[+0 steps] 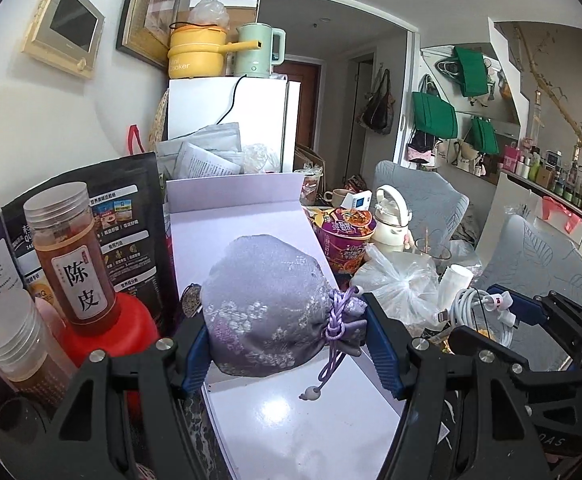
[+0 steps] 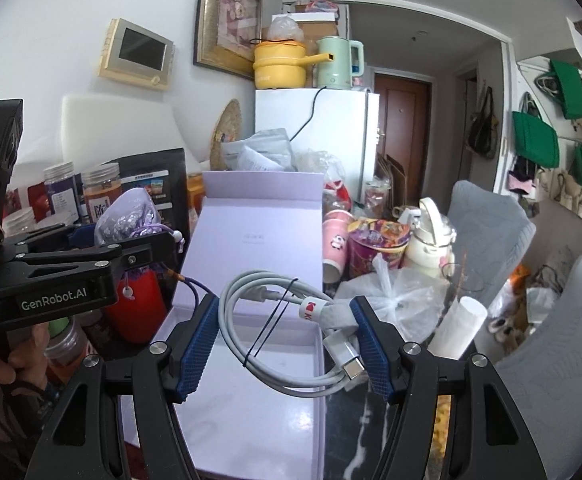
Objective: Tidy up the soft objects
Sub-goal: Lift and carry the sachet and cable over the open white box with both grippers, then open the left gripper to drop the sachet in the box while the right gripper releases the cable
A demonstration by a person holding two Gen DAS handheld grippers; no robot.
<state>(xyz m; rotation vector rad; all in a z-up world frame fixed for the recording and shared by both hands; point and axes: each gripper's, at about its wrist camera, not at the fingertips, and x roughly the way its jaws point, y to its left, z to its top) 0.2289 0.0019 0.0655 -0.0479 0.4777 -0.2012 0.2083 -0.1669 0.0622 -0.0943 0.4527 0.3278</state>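
Both grippers loaded over the lavender box (image 2: 251,236)

Left gripper (image 1: 285,344) squeezes the purple pouch (image 1: 267,304) mid-frame; right gripper (image 2: 287,346) clamps the coiled white cable (image 2: 275,320).

pouch (image 1: 267,304): shiny brocade cloth | cable (image 2: 291,340): smooth white plastic | box (image 2: 259,420): glossy lilac card

Fridge top: yellow mini cooker pot (image 1: 197,54), mint-green electric kettle (image 1: 257,50)
Surface: purple instant-noodle cup (image 1: 345,236), amber plastic jar (image 1: 73,256)
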